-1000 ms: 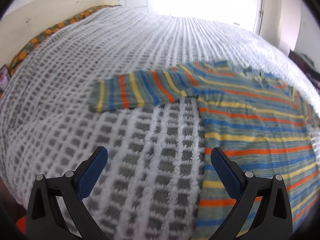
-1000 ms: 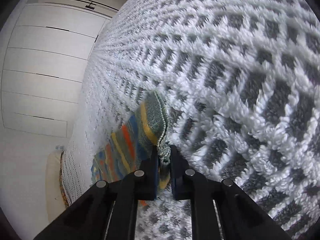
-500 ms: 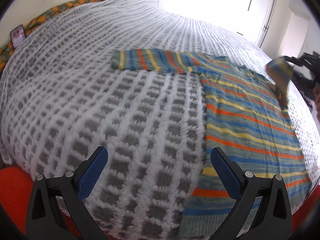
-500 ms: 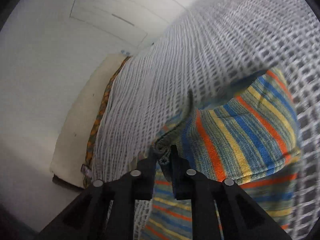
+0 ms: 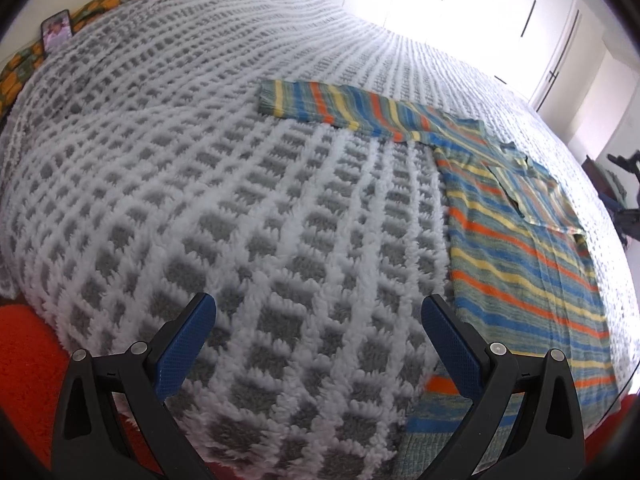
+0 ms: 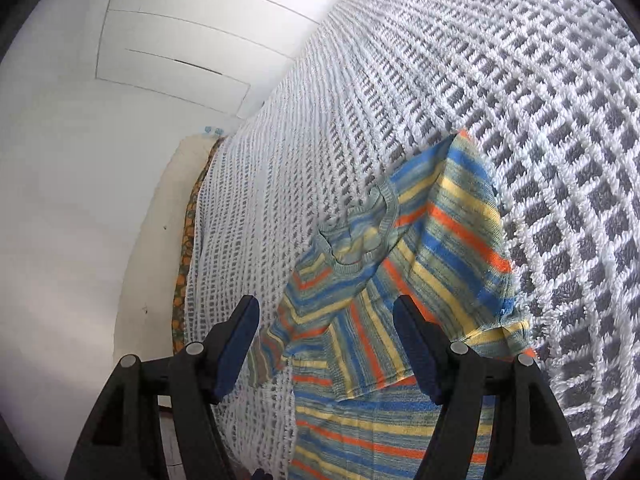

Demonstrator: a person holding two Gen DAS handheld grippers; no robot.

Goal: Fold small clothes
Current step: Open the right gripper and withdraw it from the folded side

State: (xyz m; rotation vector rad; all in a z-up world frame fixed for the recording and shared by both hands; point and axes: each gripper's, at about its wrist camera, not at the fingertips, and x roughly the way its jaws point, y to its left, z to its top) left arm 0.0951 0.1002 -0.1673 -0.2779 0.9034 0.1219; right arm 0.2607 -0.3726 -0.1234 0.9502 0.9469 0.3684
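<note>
The striped sweater (image 5: 516,248) is lying flat on the grey-and-white blanket (image 5: 240,184), one sleeve folded across its chest (the other stretched out). The right gripper (image 6: 326,340) has just been opening, nothing between its jaws; the left gripper (image 5: 318,336) is hovering spread wide, gripping nothing.

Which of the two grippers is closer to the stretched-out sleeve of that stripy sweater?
Probably the left. The left gripper hangs open over the blanket, the outstretched sleeve well ahead of it. The right gripper, jaws just opened, sits over the folded sleeve opposite.
</note>
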